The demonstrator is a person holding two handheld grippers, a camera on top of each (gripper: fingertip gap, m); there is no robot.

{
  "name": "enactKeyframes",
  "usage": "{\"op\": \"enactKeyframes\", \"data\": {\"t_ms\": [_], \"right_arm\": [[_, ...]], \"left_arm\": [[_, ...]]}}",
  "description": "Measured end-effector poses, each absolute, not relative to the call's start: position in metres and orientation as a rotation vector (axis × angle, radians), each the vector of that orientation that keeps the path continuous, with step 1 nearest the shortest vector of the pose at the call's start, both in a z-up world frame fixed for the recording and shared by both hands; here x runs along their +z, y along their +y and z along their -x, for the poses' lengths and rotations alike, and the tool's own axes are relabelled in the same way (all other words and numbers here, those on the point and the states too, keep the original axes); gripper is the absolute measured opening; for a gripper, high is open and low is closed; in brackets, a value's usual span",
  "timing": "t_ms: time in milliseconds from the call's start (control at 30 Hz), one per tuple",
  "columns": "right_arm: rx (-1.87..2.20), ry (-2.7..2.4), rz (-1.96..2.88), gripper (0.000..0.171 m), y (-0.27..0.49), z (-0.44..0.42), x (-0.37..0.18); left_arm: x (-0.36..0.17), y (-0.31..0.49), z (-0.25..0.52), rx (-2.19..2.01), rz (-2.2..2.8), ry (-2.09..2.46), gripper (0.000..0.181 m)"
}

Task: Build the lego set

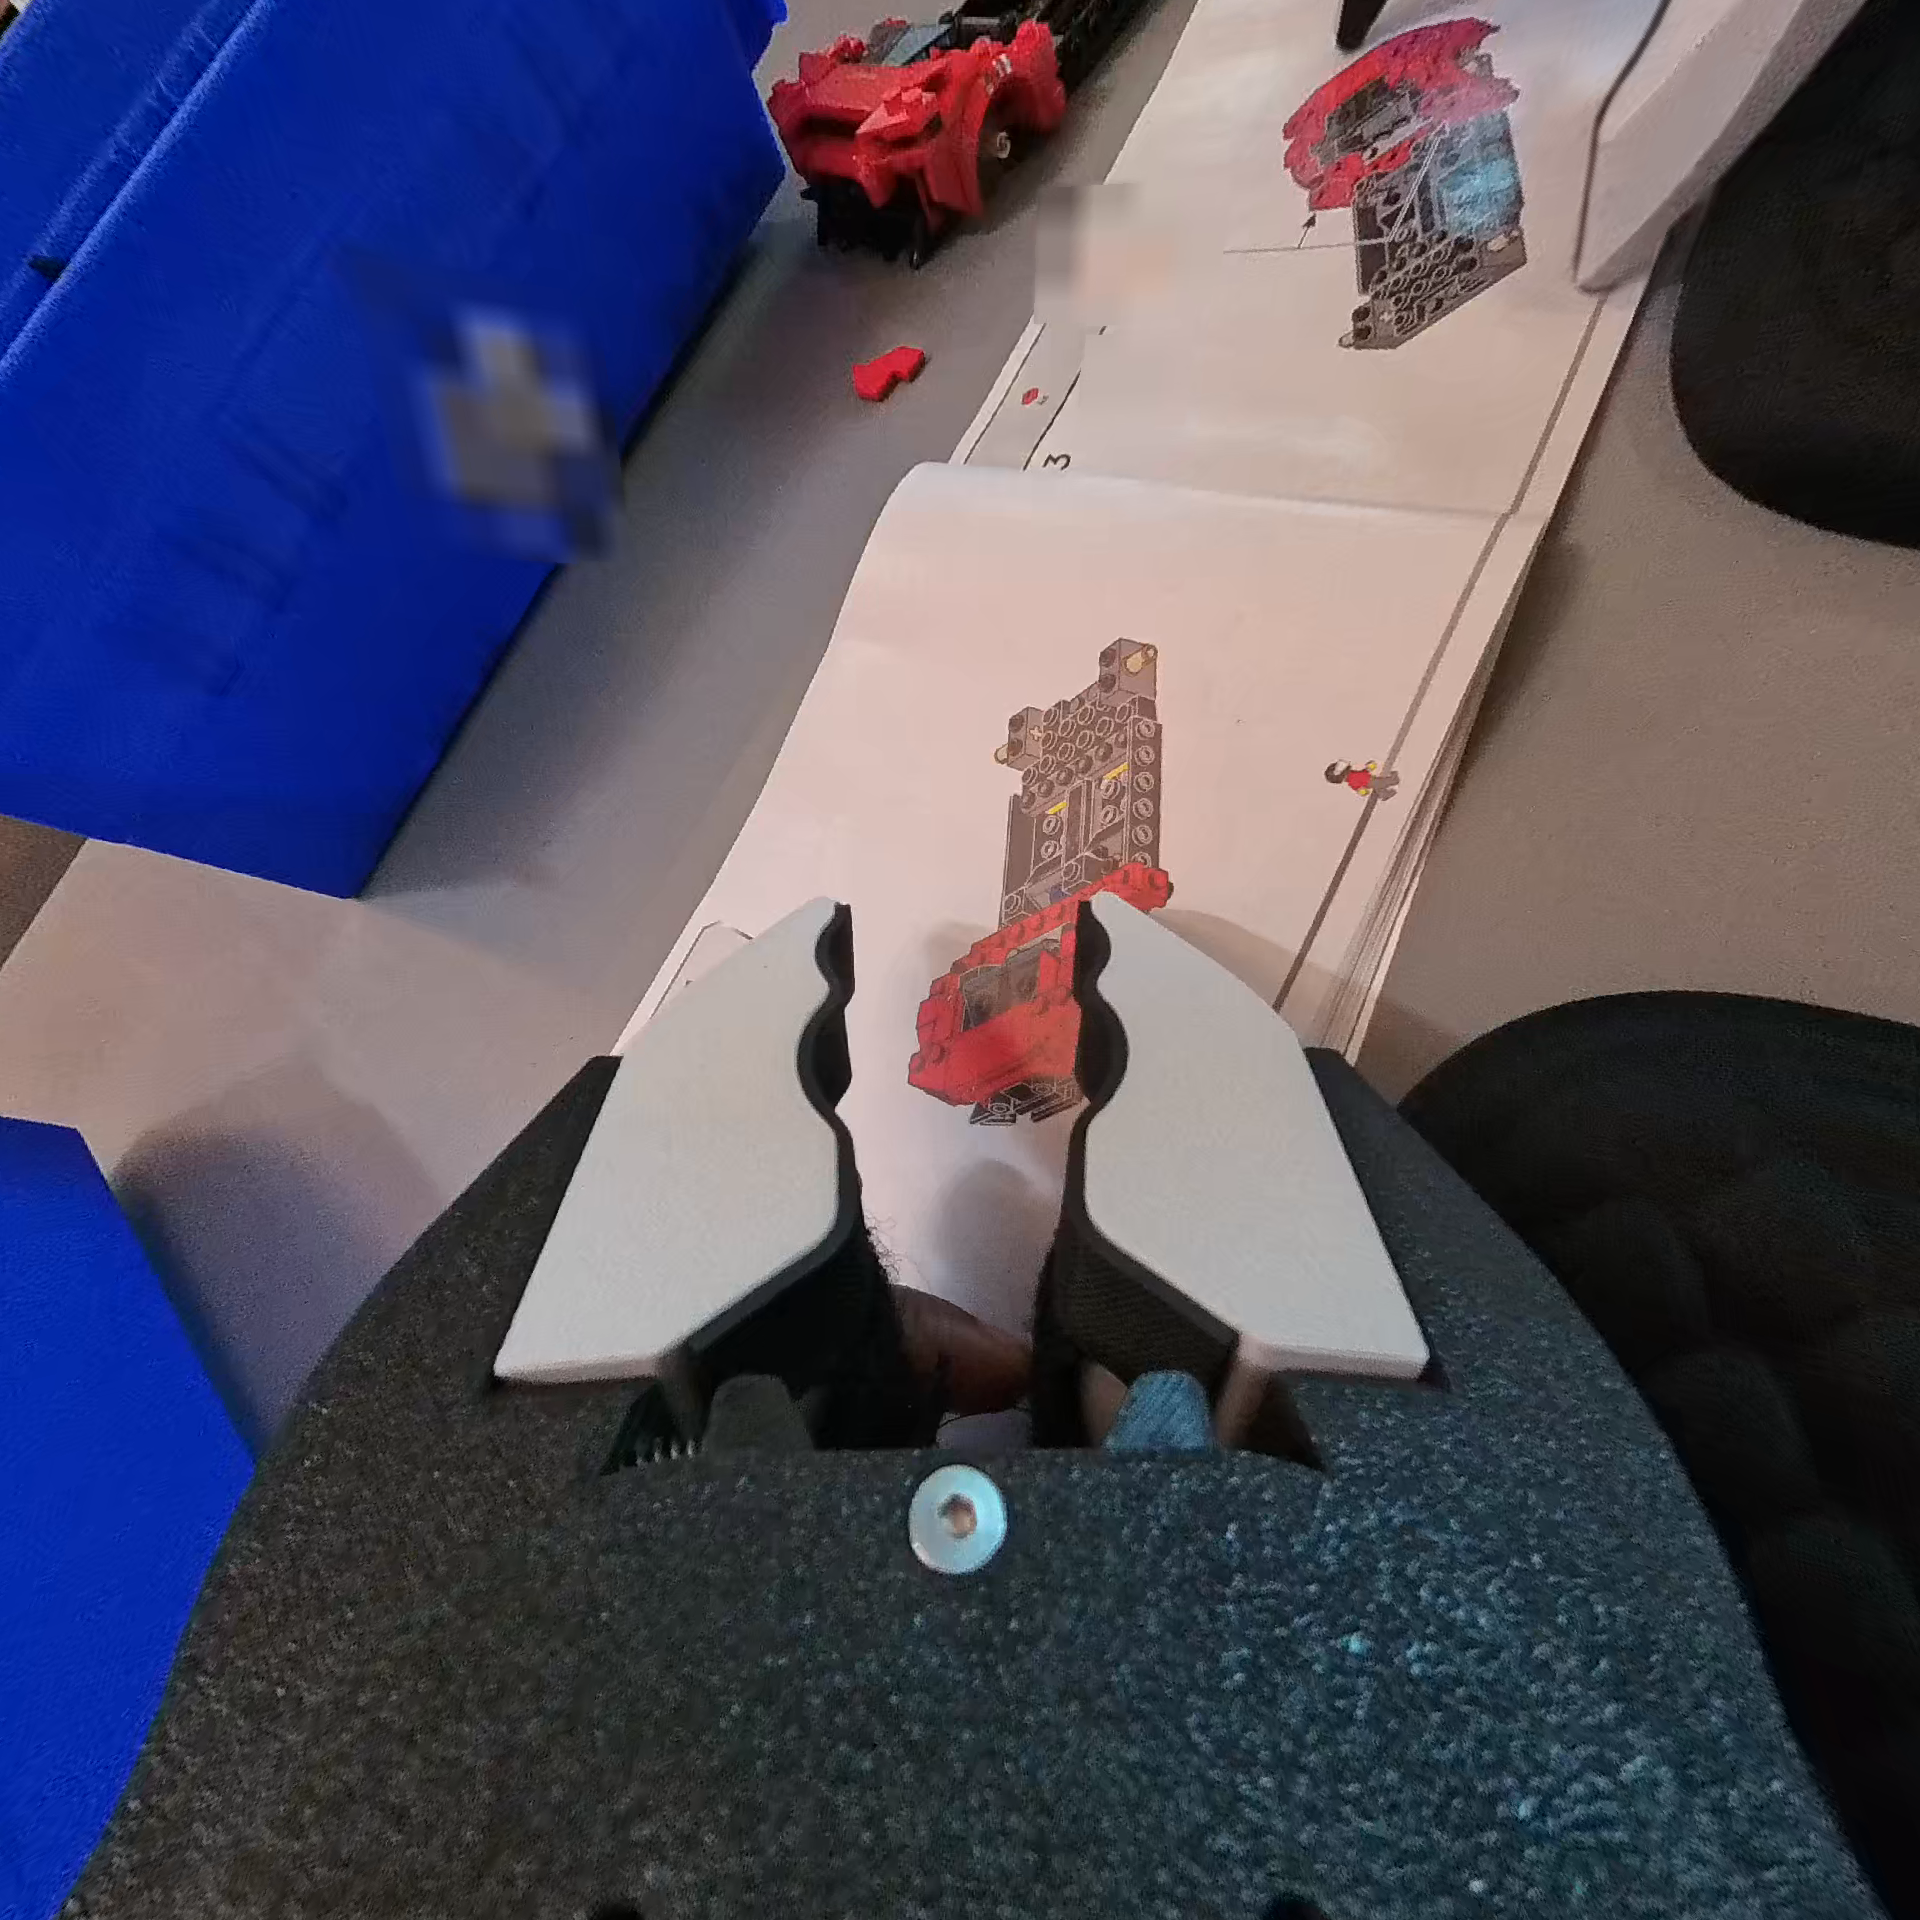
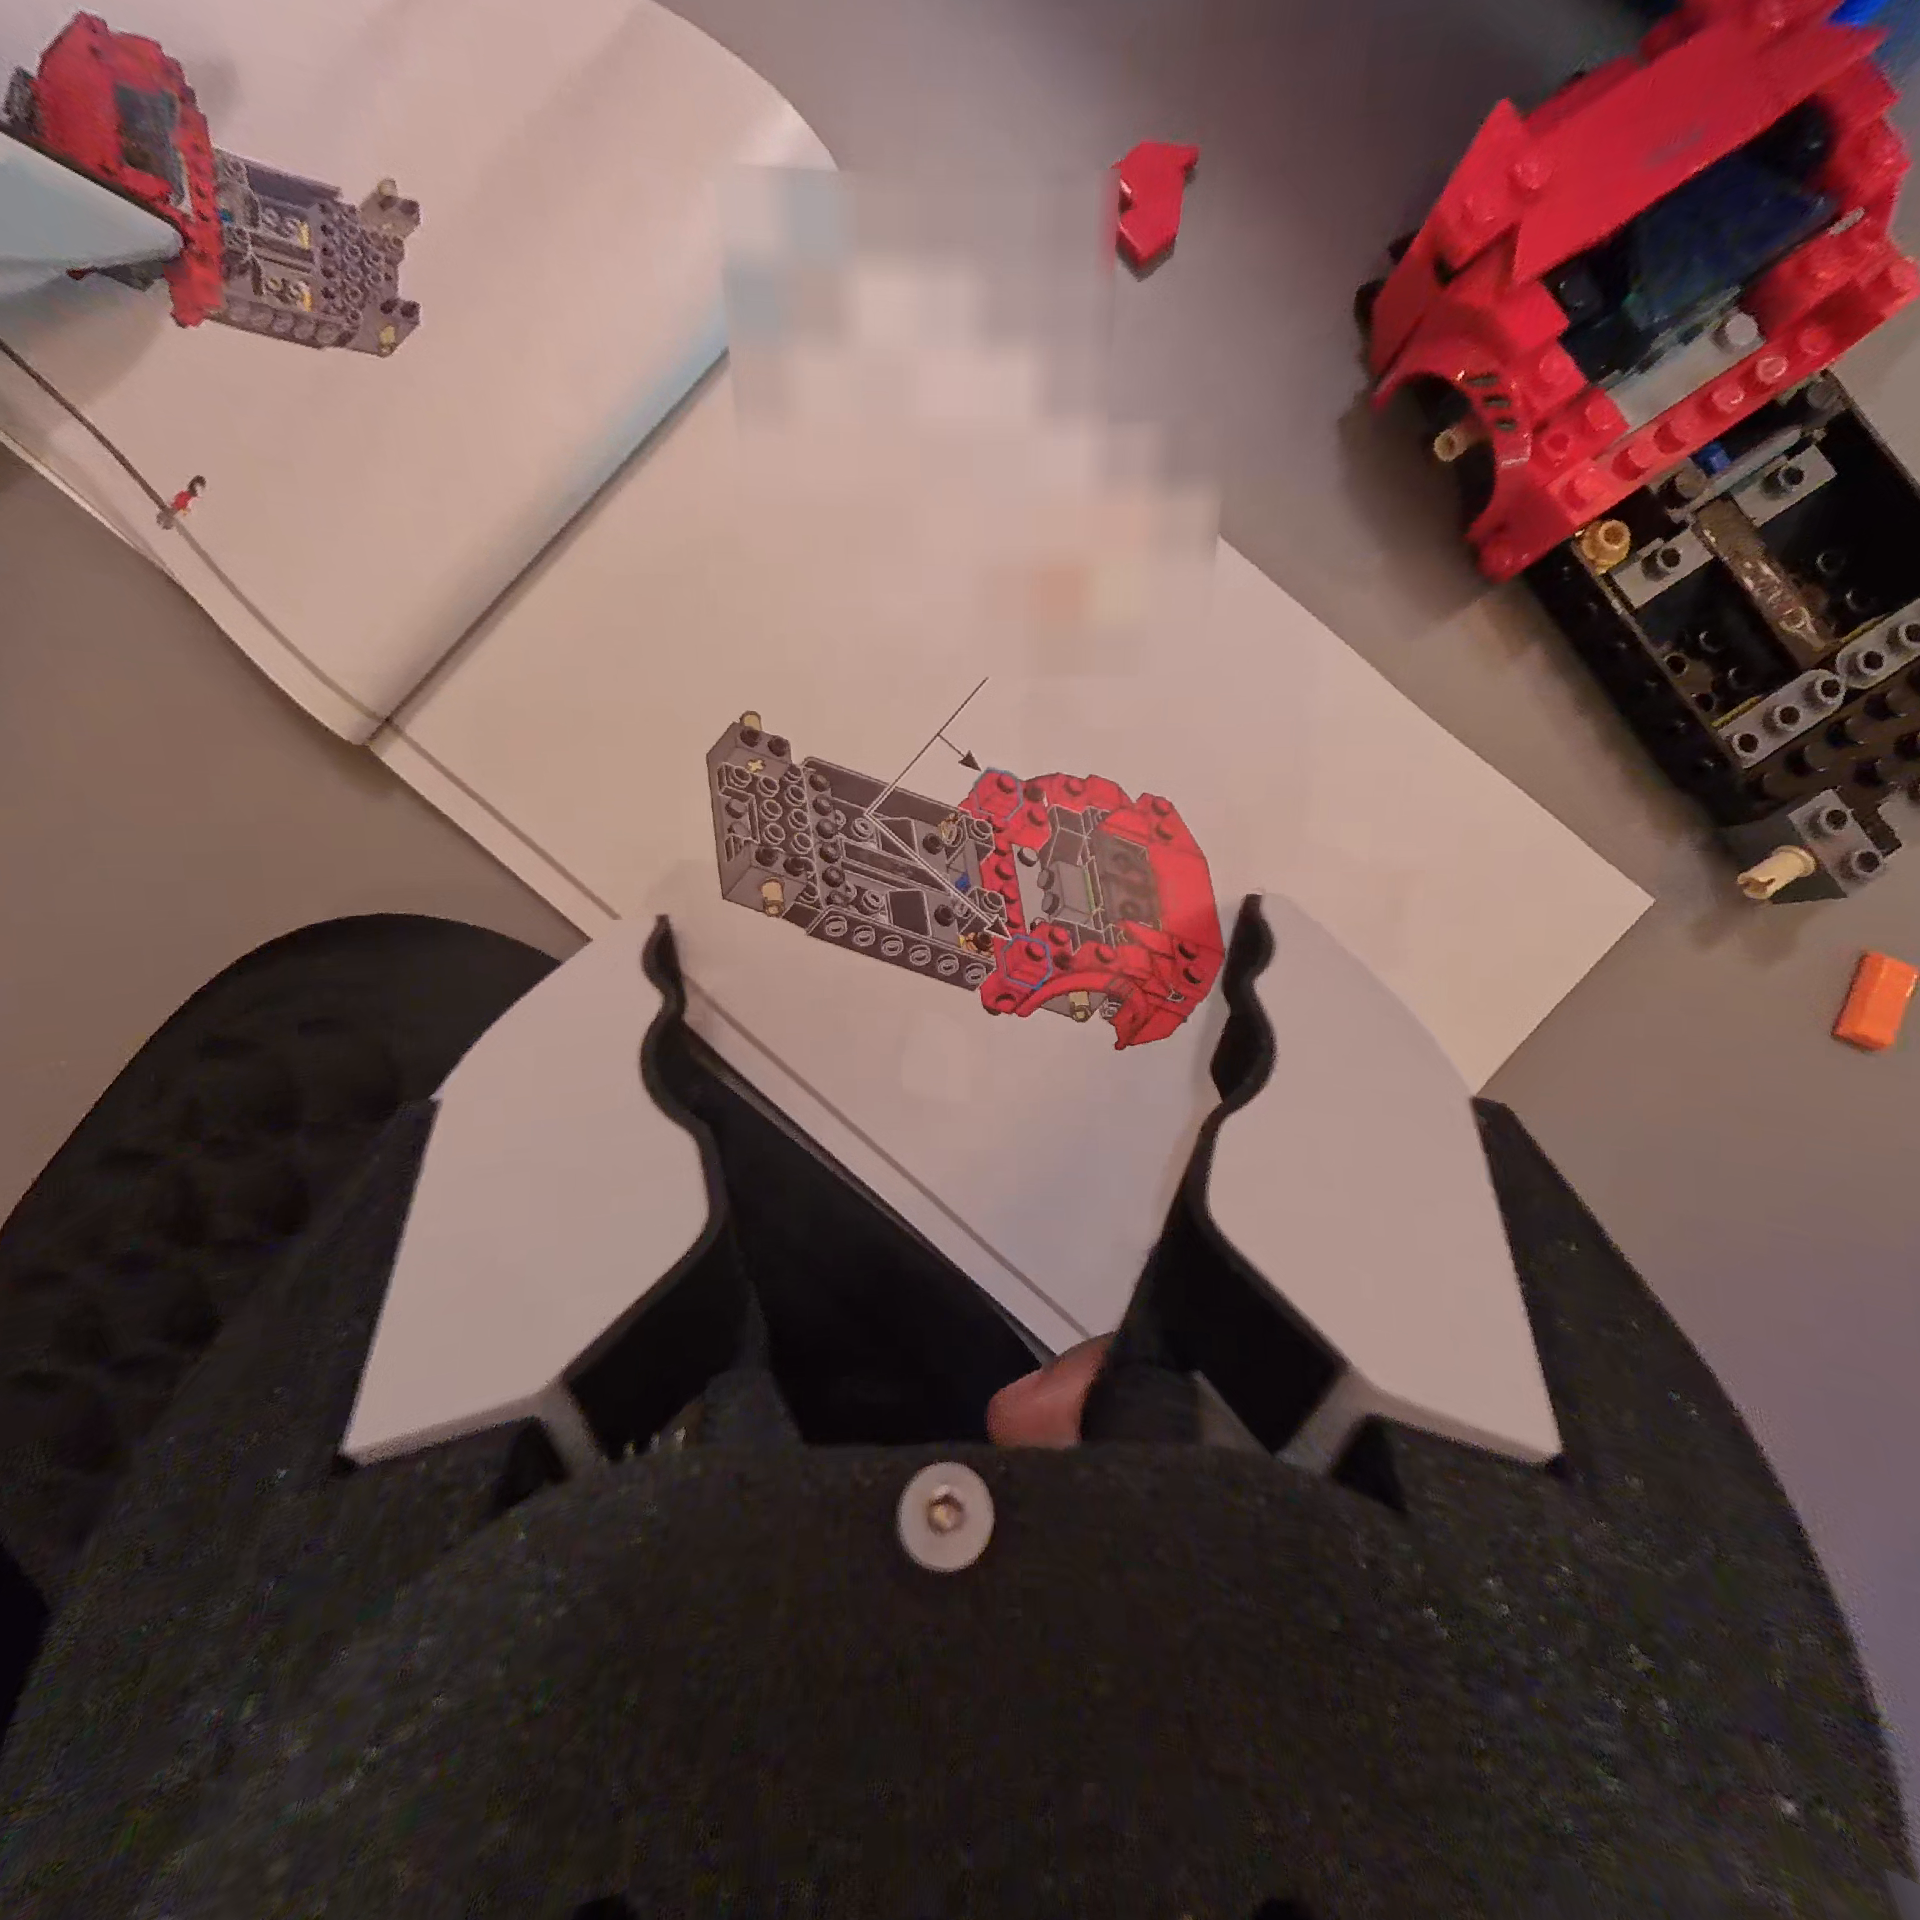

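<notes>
Left gripper (image 1: 961,920) and right gripper (image 2: 956,925): both spread, empty, above the open instruction booklet (image 2: 1299,810). Part-built red-and-black lego car (image 2: 1683,416) sits on the grey table (image 2: 1299,104) beyond the booklet (loose red piece (image 2: 1151,197) beside it), near a blue bin (image 1: 312,416)

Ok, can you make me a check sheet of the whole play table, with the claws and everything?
Surface: grey table, bare where nothing lies.
Job's things: half-built red and black lego car; open instruction booklet; loose red piece lying apart between booklet and car.
Clutter: small orange piece beside the booklet's corner.
Claws: left claw open and holding nothing, over the left page; right claw open wide and holding nothing, over the right page.
Cables: nothing seen.
Surroundings: blue bins by the table's side; black chair at the near edge.
</notes>
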State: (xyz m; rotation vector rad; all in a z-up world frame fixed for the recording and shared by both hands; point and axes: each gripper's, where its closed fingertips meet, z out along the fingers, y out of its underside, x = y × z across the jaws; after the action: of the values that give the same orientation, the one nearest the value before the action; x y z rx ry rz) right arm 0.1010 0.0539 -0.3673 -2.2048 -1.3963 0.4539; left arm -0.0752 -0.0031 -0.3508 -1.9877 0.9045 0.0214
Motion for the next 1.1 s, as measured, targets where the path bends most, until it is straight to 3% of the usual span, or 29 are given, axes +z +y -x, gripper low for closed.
{"op": "enactKeyframes", "data": {"t_ms": [267, 300, 367, 467, 800, 1000, 1100], "right_arm": [[0.517, -1.476, 2.145, 0.064, 0.042, -0.089, -0.363], [0.579, -1.479, 2.140, 0.066, 0.040, -0.089, -0.359], [0.710, -1.355, 2.109, 0.088, 0.048, -0.093, -0.341], [0.564, -1.343, 2.122, 0.119, 0.068, -0.118, -0.349], [0.464, -1.390, 2.197, 0.113, 0.066, -0.106, -0.369], [0.506, -1.483, 2.134, 0.077, 0.052, -0.088, -0.364], [0.657, -1.539, 2.070, 0.033, 0.038, -0.072, -0.359]], "left_arm": [[-0.352, -0.003, 0.075, 0.025, 1.992, 0.909, 0.036], [-0.352, -0.003, 0.075, 0.025, 1.992, 0.907, 0.037], [-0.352, -0.003, 0.075, 0.025, 1.993, 0.905, 0.037], [-0.352, -0.003, 0.075, 0.020, 1.994, 0.911, 0.036], [-0.355, -0.002, 0.075, 0.034, 2.008, 0.919, 0.020], [-0.356, -0.002, 0.076, 0.019, 2.021, 0.911, 0.018], [-0.356, -0.002, 0.076, 0.020, 2.021, 0.906, 0.018]]}}
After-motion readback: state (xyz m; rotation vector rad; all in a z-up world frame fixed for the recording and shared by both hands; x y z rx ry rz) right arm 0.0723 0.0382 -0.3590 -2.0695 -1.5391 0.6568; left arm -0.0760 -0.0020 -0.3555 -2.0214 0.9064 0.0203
